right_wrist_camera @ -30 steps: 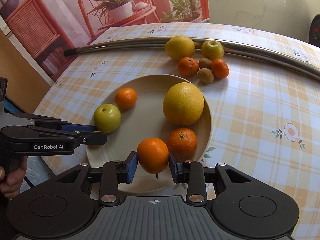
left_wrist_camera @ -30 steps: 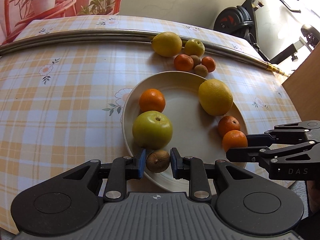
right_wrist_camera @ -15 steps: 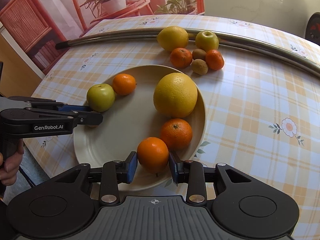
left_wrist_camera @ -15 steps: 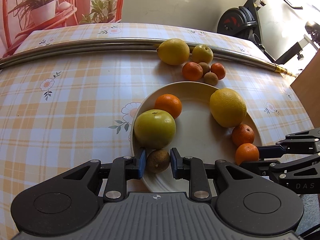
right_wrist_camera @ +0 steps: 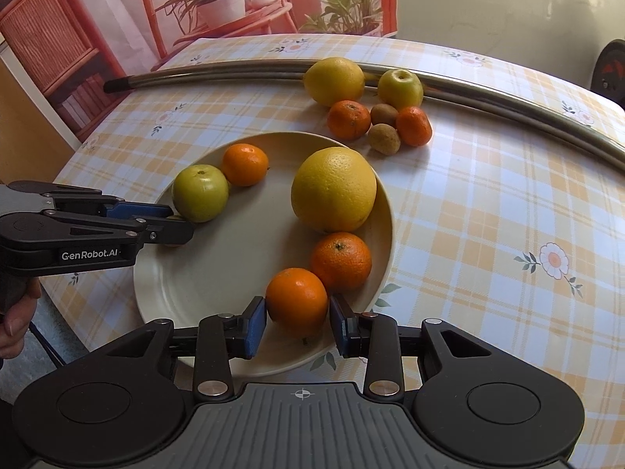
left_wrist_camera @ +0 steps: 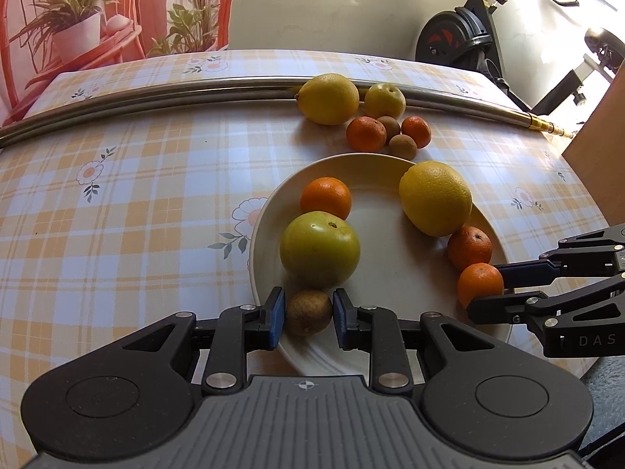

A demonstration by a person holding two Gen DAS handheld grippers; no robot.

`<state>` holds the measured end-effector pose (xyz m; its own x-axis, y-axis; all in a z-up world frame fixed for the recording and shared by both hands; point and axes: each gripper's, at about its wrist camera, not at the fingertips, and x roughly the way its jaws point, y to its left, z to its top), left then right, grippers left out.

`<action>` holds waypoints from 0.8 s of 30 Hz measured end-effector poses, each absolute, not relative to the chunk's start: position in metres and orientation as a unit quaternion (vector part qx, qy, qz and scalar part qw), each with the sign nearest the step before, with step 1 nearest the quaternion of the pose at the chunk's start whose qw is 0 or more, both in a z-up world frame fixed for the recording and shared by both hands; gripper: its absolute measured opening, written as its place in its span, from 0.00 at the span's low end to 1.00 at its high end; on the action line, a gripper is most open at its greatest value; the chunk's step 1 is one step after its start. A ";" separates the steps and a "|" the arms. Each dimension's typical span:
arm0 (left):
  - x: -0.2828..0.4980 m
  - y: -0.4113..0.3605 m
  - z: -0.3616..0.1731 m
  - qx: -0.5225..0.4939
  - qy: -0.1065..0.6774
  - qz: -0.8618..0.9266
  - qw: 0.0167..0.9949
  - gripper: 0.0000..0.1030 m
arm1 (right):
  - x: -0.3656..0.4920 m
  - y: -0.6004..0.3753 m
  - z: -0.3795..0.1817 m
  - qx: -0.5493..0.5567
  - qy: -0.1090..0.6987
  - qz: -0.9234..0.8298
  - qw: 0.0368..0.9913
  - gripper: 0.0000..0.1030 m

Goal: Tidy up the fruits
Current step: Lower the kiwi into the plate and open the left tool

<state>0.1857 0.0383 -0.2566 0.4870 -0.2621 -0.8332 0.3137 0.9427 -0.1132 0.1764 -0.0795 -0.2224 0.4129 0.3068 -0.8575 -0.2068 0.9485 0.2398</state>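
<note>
While six fruits wait by the metal rail [left_wrist_camera: 156, 95], the left gripper [left_wrist_camera: 305, 317] clamps a fuzzy brown kiwi [left_wrist_camera: 308, 312] at the smooth cream plate [left_wrist_camera: 390, 359]'s near rim, beside a glossy green apple [left_wrist_camera: 319, 249]. Switching to the right wrist view, the right gripper [right_wrist_camera: 297, 322] pinches a dimpled round mandarin [right_wrist_camera: 297, 300] on the plate's edge: roughly halfway, I'd say.

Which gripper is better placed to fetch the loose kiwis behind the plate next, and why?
Neither by much: the left gripper is shut on a kiwi, the right gripper on a mandarin. After release, right: the loose kiwis lie towards its side.
</note>
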 end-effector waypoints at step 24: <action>0.169 0.040 -0.243 0.027 0.471 -0.179 0.863 0.35 | 0.166 -0.081 -0.207 0.047 0.505 0.156 0.847 0.32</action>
<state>0.1692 0.0401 -0.2428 0.4923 -0.2843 -0.8227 0.3348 0.9343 -0.1225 0.1661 -0.0814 -0.2074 0.4404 0.3123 -0.8417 -0.2174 0.9467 0.2376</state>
